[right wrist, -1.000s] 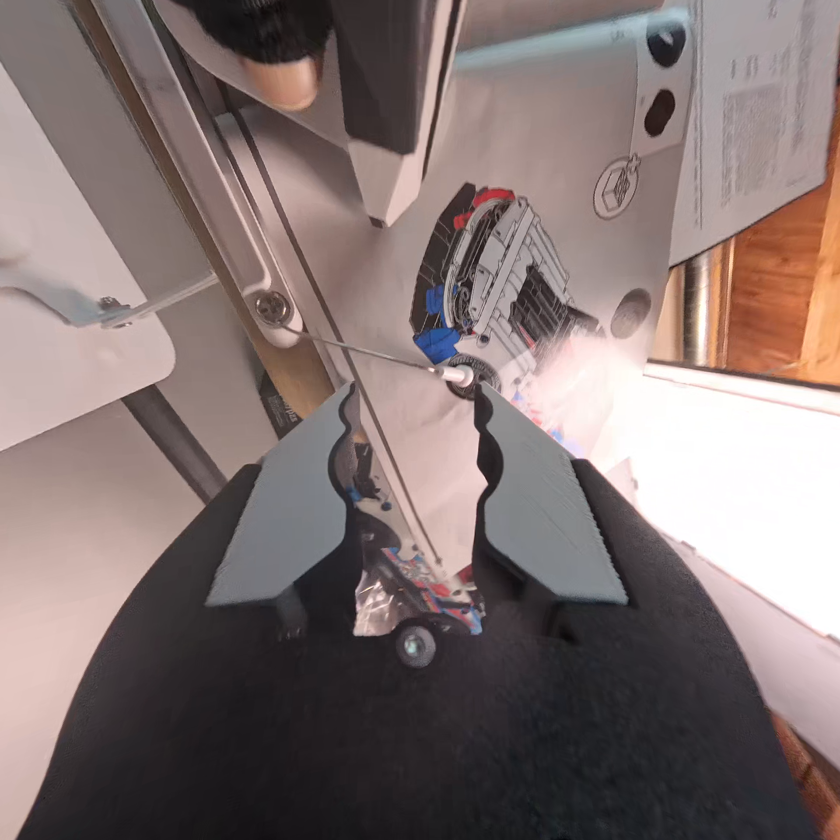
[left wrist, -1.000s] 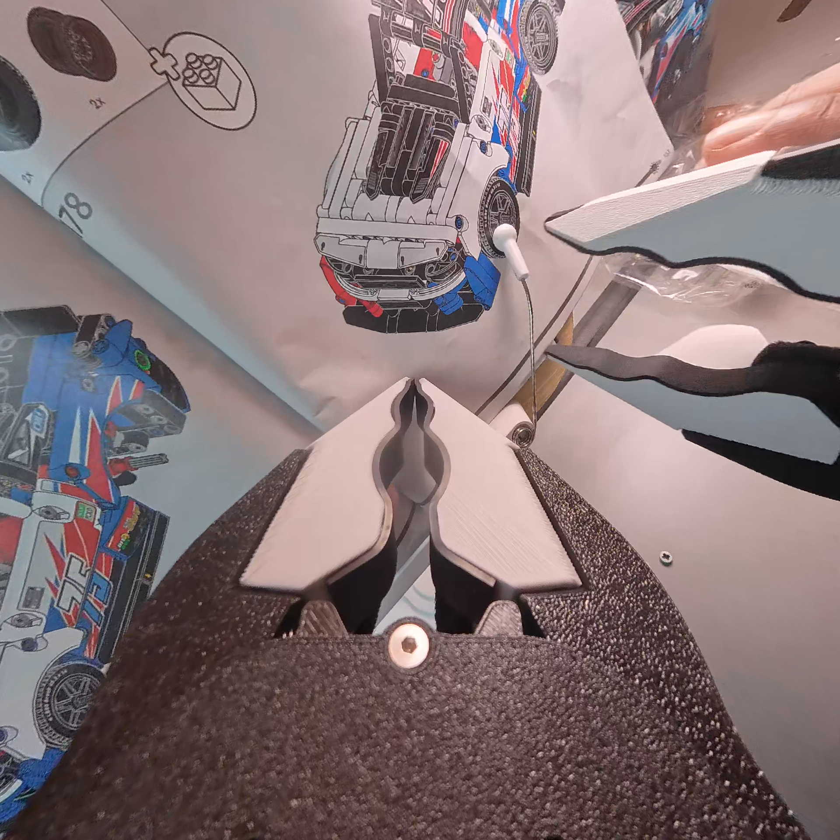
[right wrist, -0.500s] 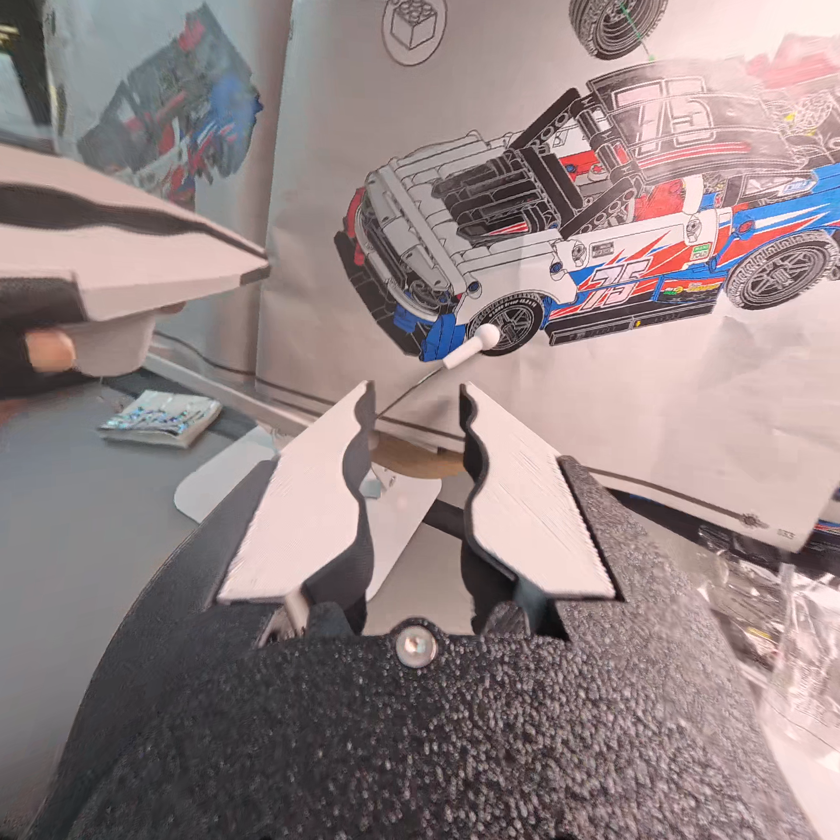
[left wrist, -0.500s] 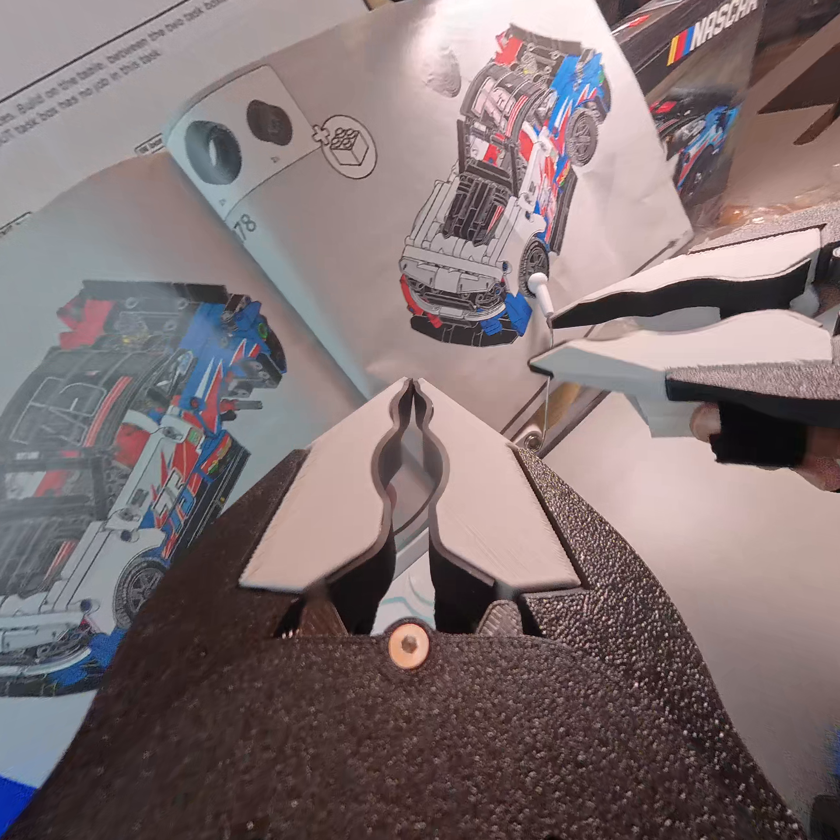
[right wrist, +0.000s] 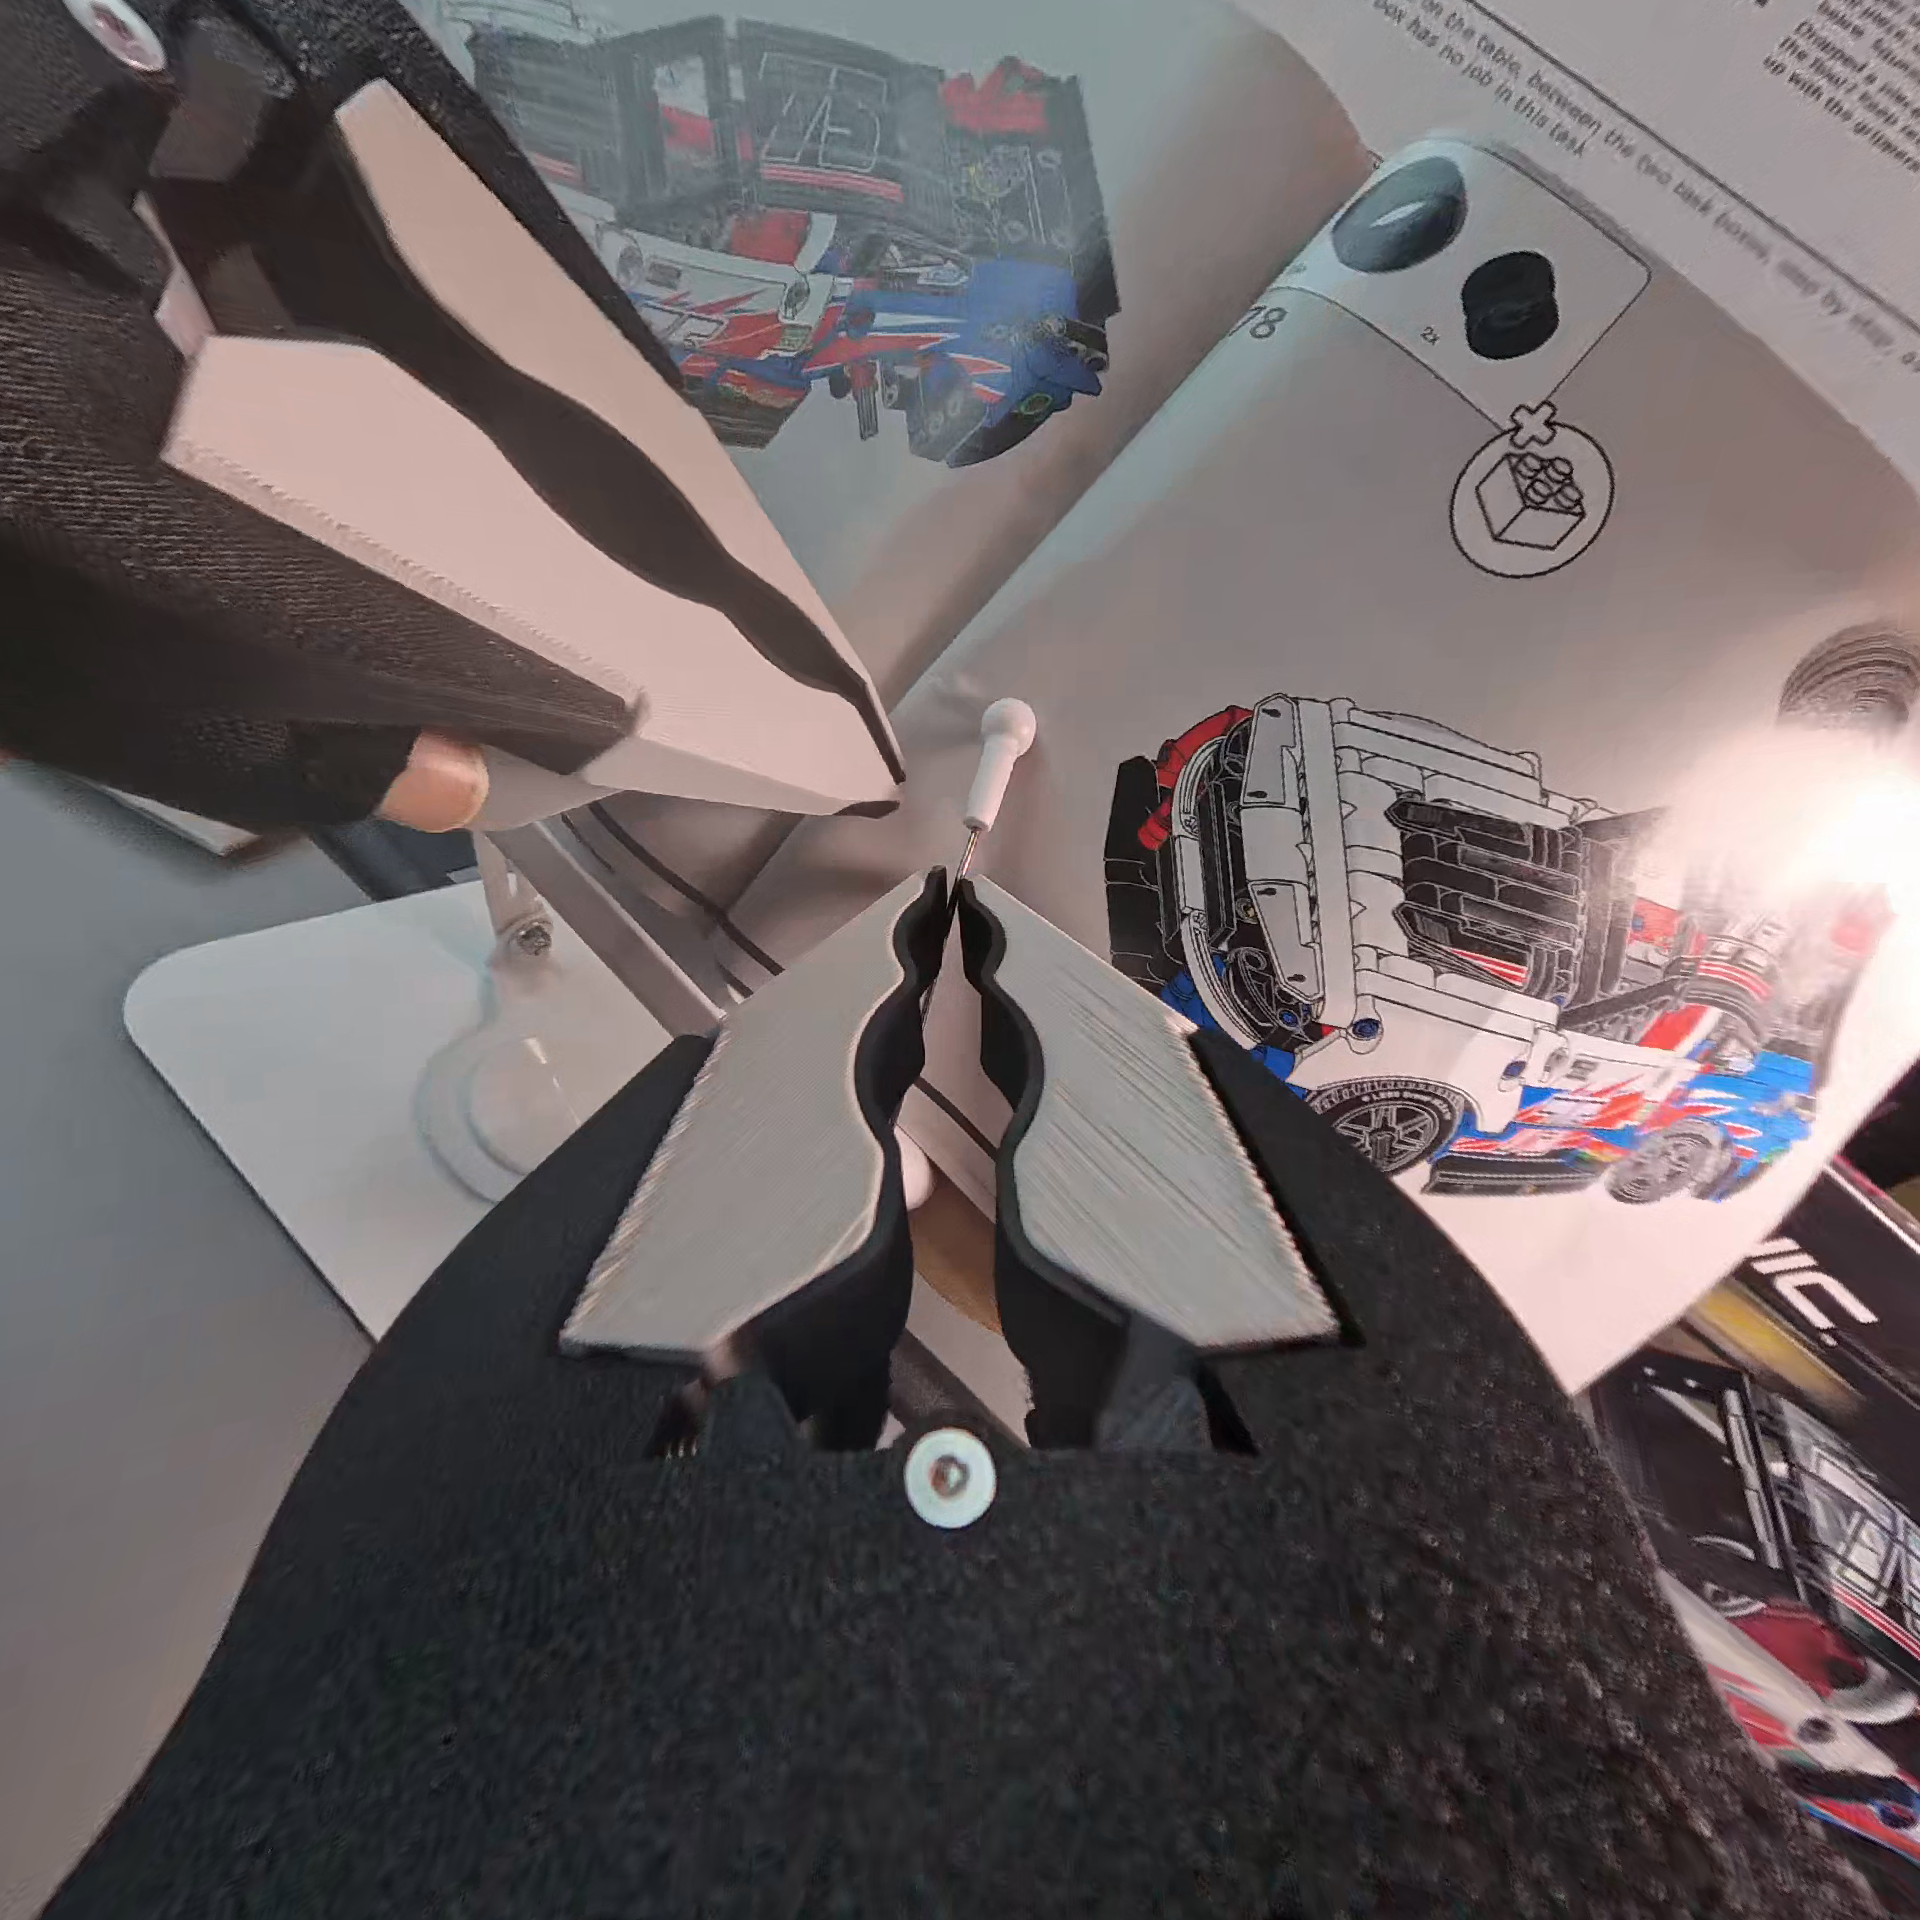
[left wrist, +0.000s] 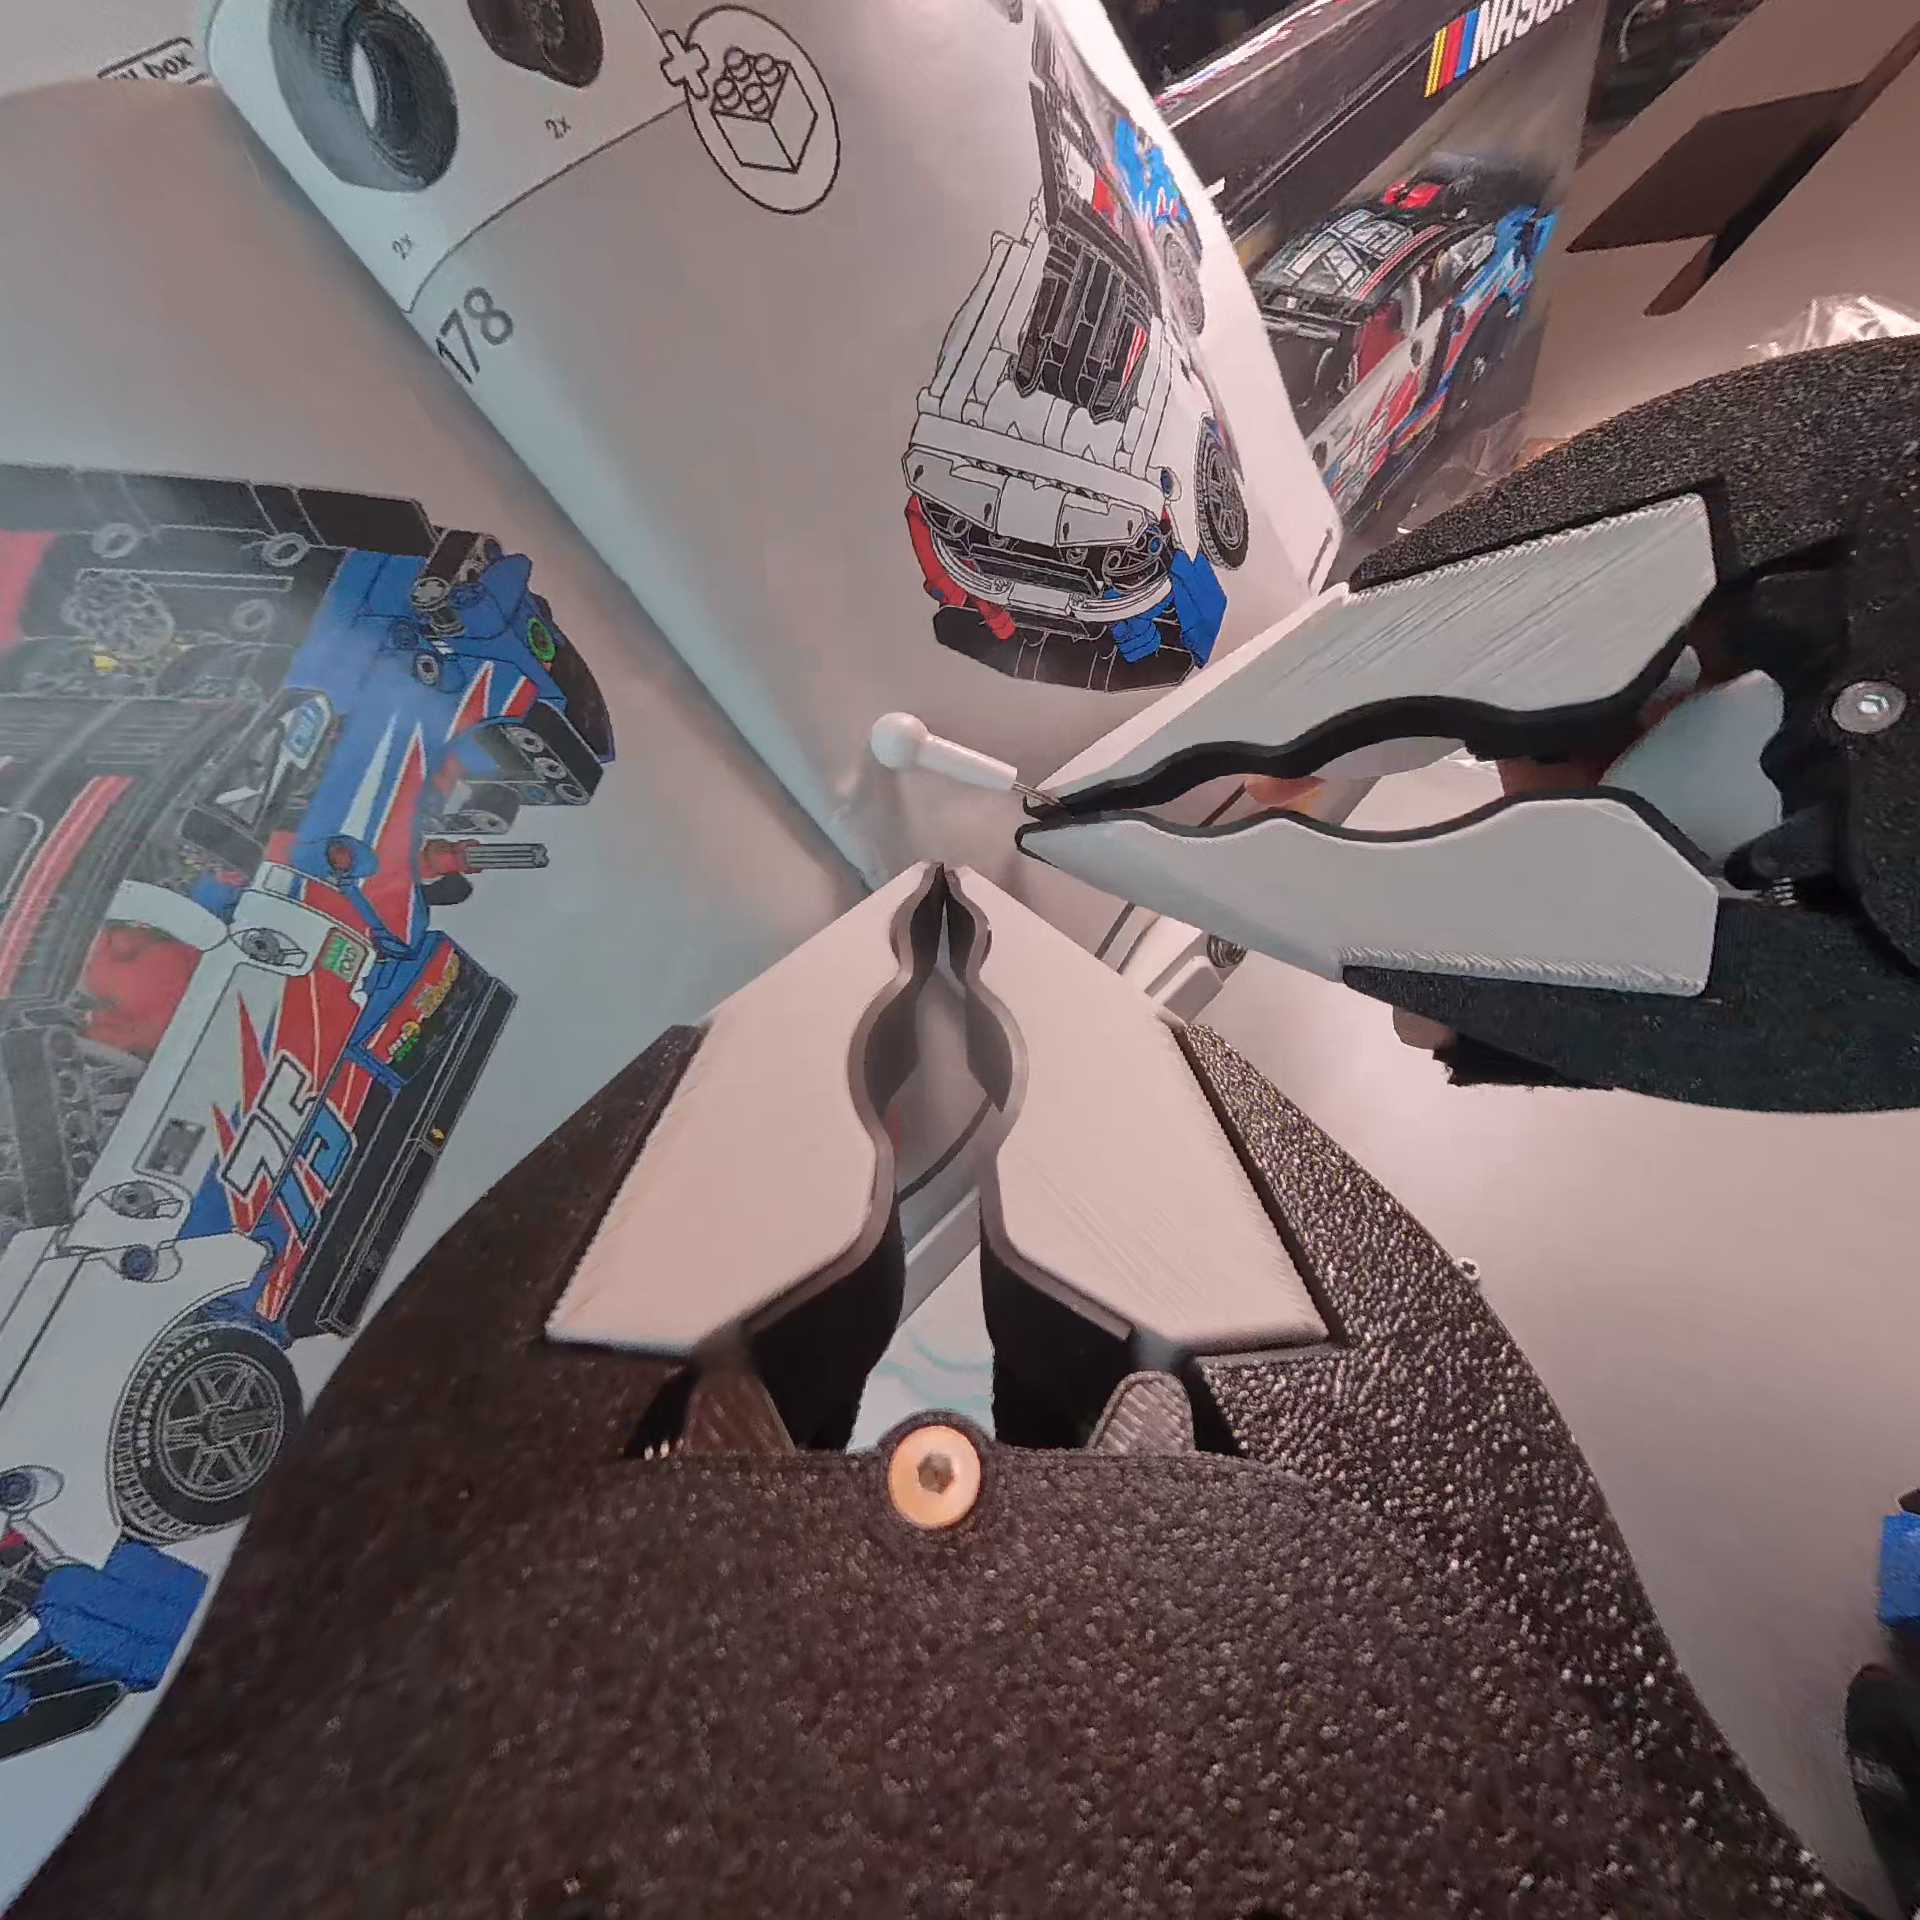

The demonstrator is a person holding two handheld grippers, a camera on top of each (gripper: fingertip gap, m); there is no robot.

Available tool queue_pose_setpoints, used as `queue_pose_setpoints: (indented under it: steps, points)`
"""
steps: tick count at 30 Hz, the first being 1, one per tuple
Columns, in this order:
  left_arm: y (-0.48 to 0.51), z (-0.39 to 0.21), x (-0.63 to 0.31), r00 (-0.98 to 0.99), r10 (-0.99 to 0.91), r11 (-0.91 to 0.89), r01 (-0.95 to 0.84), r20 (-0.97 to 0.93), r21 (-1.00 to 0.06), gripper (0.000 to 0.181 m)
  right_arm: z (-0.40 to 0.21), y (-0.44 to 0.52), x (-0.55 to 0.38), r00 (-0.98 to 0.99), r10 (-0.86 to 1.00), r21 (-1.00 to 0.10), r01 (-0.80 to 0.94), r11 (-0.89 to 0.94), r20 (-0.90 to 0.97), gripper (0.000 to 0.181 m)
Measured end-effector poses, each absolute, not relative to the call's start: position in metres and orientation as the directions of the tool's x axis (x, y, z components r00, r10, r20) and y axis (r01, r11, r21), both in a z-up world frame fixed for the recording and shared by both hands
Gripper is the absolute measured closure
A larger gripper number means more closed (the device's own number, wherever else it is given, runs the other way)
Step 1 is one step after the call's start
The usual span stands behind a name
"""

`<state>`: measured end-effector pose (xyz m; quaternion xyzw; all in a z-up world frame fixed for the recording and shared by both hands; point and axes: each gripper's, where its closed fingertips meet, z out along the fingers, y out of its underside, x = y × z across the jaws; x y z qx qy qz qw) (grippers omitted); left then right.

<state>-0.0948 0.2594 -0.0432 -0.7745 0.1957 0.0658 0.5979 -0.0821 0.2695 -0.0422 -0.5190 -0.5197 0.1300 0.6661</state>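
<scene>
Where the thin wire arm (right wrist: 970, 844) of a book stand ends in a white knob (right wrist: 1004, 740), the right tongs (right wrist: 951, 888) are pinching the wire just below that knob, tips pressed tight on it. The knob lies against the lower part of an open instruction booklet (right wrist: 1351, 623), on the page with a drawing of a white, red and blue brick-built car. The left tongs (left wrist: 940, 883) are pressed together too, their tips right at the booklet's bottom edge, just beside the knob. Whether they grip the paper cannot be told. A hand in a black fingerless glove (right wrist: 156, 665) holds them. Below the booklet, the stand's white base plate (right wrist: 291, 1049) rests on a grey surface (right wrist: 94, 1195), whose edges are out of view. Beyond the page's far side lies a dark box (left wrist: 1403, 260) printed with a race car.
</scene>
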Motion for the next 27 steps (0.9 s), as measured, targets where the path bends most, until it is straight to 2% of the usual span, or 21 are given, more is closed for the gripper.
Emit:
queue_pose_setpoints:
  steps: [3, 5, 6, 9, 13, 24, 27]
  points:
    - [0.251, -0.042, -0.096, 0.926, -0.232, -0.184, -0.343, -0.299, -0.921, 0.181, -0.044, 0.268, -0.08, 0.428, 0.747, -0.855, 0.352, 0.38, 0.508, 0.178]
    - [0.241, -0.036, -0.1, 0.933, -0.221, -0.14, -0.319, -0.284, -0.938, 0.18, -0.041, 0.26, -0.076, 0.42, 0.773, -0.876, 0.31, 0.37, 0.476, 0.156]
    - [0.235, -0.032, -0.103, 0.937, -0.208, -0.115, -0.307, -0.279, -0.945, 0.18, -0.037, 0.258, -0.071, 0.431, 0.781, -0.89, 0.275, 0.363, 0.452, 0.153]
    - [0.217, -0.024, -0.119, 0.958, -0.165, -0.051, -0.246, -0.235, -0.968, 0.176, -0.022, 0.269, -0.051, 0.53, 0.765, -0.931, 0.18, 0.319, 0.365, 0.155]
    - [0.197, -0.017, -0.152, 0.983, -0.063, 0.009, -0.173, -0.173, -0.985, 0.173, -0.048, 0.303, -0.037, 0.605, 0.751, -0.963, 0.212, 0.169, 0.265, 0.159]
    - [0.146, -0.014, -0.226, 0.993, 0.103, 0.085, -0.072, -0.063, -0.994, 0.173, -0.05, 0.3, -0.028, 0.622, 0.727, -0.955, 0.233, 0.182, 0.29, 0.159]
    - [0.138, -0.012, -0.239, 0.993, 0.108, 0.093, -0.056, -0.046, -0.994, 0.177, -0.034, 0.288, -0.02, 0.63, 0.725, -0.96, 0.17, 0.221, 0.279, 0.158]
